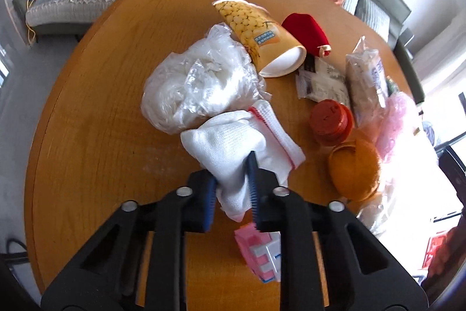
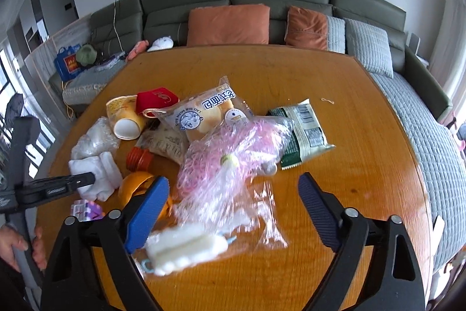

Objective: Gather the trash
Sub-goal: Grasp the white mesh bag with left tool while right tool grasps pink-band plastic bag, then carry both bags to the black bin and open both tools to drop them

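Trash: left hand-held gripper (image 1: 233, 182) pinches soft knitted white cloth (image 1: 230, 145); right hand-held gripper (image 2: 233, 194) spread over crinkly plastic bag (image 2: 230, 162).

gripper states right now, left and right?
Left hand-held gripper: closed on the white cloth.
Right hand-held gripper: open, holding nothing, over the clear plastic bag.

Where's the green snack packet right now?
The green snack packet shows only in the right wrist view, flat on the round table, right of centre, with its left edge against the clear bag of pink bands, beyond the open right gripper.
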The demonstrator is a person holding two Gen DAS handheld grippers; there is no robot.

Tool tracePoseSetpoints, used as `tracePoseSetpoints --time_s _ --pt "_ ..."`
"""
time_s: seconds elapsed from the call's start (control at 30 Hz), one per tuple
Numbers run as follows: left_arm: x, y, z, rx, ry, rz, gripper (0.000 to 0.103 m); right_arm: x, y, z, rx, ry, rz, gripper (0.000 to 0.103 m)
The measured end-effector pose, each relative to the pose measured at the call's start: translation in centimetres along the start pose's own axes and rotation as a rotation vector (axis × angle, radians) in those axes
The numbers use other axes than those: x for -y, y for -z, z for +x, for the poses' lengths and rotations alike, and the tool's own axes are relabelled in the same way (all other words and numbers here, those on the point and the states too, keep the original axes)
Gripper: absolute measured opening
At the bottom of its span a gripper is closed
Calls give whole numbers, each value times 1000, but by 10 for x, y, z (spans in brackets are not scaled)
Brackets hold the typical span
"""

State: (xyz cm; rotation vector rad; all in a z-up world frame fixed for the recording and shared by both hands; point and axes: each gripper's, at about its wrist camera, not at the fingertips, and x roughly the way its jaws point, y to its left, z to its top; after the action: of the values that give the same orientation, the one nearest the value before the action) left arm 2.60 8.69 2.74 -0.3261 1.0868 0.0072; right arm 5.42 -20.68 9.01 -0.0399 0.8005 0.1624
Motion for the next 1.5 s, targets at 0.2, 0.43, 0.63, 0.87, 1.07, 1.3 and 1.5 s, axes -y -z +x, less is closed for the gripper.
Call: tracePoseSetpoints --time_s 0.2,0.43,0.63,0.87,1.07,1.3,1.5 --pt "2 13 -18 59 4 -20 11 4 -14 47 -131 -27 -50 50" --pt "27 18 -56 158 -34 -94 10 24 -26 36 -130 -166 -69 25" --pt "25 15 -95 267 -41 -83 10 19 -44 -4 -33 -165 -115 25" --pt "-50 7 -125 308 -66 -90 10 -62 -58 -18 24 -188 -117 25" --pt "-155 20 -155 325 -145 -193 10 -167 -62 -3 4 -298 -158 25" --pt "-255 56 -177 323 -257 -364 10 -299 -61 12 -56 -440 -341 25" --pt "-314 89 -171 271 -328 -517 10 -393 -45 28 -147 -577 -489 25"
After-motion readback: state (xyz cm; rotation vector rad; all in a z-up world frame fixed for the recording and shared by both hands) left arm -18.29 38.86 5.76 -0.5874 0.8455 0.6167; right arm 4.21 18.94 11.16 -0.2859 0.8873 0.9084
